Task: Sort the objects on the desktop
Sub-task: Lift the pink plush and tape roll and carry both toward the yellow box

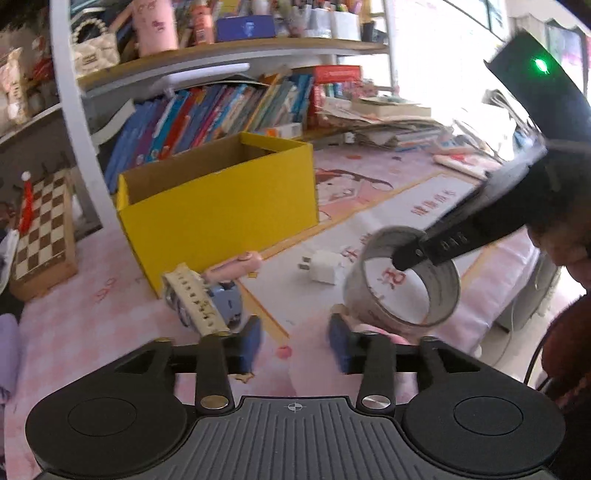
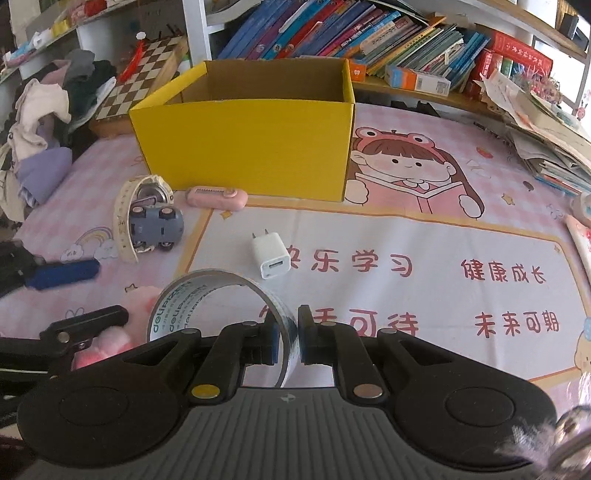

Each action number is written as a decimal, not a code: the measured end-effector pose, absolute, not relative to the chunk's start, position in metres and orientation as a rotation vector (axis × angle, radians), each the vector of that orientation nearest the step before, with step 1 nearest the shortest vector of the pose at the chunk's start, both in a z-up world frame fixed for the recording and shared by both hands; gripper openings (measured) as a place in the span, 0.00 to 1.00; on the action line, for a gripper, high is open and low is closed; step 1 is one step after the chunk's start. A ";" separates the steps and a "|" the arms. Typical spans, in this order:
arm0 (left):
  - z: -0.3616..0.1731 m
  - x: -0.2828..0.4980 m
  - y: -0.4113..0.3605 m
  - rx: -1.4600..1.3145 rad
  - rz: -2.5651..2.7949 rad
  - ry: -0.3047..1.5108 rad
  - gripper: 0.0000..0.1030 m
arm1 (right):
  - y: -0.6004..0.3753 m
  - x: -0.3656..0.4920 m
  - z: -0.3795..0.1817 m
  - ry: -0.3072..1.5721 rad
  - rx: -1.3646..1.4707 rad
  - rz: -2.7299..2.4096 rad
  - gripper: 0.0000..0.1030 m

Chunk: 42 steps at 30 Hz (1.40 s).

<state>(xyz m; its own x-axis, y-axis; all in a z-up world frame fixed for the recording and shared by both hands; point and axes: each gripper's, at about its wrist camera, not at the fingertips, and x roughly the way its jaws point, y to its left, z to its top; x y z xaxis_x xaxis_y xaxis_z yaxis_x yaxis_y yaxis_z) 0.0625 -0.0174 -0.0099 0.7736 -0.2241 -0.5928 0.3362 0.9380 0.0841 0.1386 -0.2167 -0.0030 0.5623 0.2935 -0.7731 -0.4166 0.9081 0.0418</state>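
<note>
Tape roll: clear glossy ring, thin wall, printed lettering on the inner liner. It is pinched through its wall by the right gripper, one blue pad inside the ring, one outside, and appears to be held off the mat, well in front of the yellow box.

Yellow box: open-top corrugated cardboard, brown inside, rectangular; nothing can be seen in the part of the interior that shows.

Against the box's front wall, a pink oblong plastic item with a small comb-like edge is seen. Near the box's front-left corner lies a grey-blue toy car, tipped over with its wheels showing, with a cream perforated watch strap curved around it. A white cube USB charger, prongs pointing toward the box, lies flat in front of the box.

Surface: smooth pink printed desk mat, cartoon girl and red Chinese characters. Behind the box: leaning book rows on a white-framed shelf, a wooden chessboard to the box's left, loose paper stacks to its right.

Left gripper: jaws spread, blue pads apart, nothing between them, pitched down over the mat in front of the box; a soft pink object, partly hidden, sits just beside its right pad. Right gripper is pitched steeply downward.
</note>
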 end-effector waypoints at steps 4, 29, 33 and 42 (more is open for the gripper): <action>0.012 0.056 -0.003 0.063 -0.307 0.576 0.71 | -0.219 0.141 -0.002 0.877 -0.144 0.409 0.09; -0.030 0.067 -0.018 -0.011 -0.474 0.858 0.57 | -0.236 0.127 -0.006 0.906 -0.083 0.373 0.09; -0.018 0.059 -0.011 0.012 -0.418 0.812 0.56 | -0.235 0.126 -0.004 0.901 -0.068 0.383 0.09; 0.008 0.043 0.016 -0.028 -0.293 0.718 0.56 | -0.224 0.124 0.001 0.926 -0.050 0.456 0.09</action>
<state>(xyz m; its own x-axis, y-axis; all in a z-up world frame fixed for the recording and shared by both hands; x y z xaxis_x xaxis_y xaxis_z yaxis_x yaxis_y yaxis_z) 0.0430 0.0163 0.0079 0.7138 -0.2743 -0.6444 0.2551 0.9587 -0.1255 0.1241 -0.2240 0.0010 0.5127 0.3584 -0.7802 -0.4005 0.9036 0.1519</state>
